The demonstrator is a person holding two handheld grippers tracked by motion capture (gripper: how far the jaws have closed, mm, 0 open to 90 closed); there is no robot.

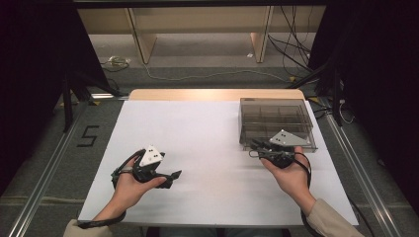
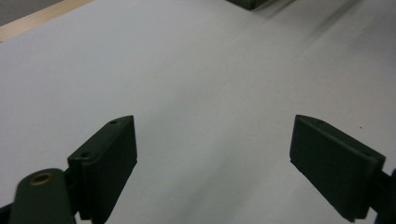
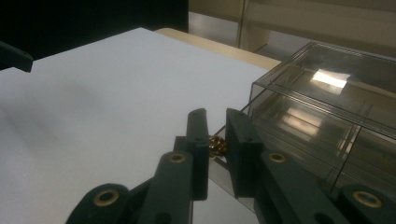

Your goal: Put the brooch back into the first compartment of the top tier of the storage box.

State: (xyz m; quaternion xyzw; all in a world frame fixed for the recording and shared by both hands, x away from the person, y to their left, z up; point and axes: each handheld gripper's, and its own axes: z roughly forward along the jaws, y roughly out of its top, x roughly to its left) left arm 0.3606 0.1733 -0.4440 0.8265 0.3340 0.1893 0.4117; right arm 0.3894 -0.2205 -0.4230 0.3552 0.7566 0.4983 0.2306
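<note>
Two handheld grippers sit low over the desk (image 1: 212, 94), whose top is covered by a white sheet (image 1: 207, 148) that leaves a strip of wood showing along the far edge. The left gripper (image 1: 173, 177) lies in the person's left hand (image 1: 129, 186) near the front left corner, with its claw pointing toward the middle of the desk; the left gripper view shows the two black jaws standing wide apart, with nothing but bare white sheet between them. The right gripper (image 1: 255, 146) is held in the right hand (image 1: 291, 177) toward the right edge, its tips at the near left corner of a smoky clear compartment box (image 1: 276, 118) that stands at the far right corner of the desk. The box's lid is down and its dividers show through the plastic. In the right gripper view the jaws are drawn close together and clamped on a small gold-coloured bead (image 3: 218, 145), which sits between the pads just beside the box's near wall, above the sheet
</note>
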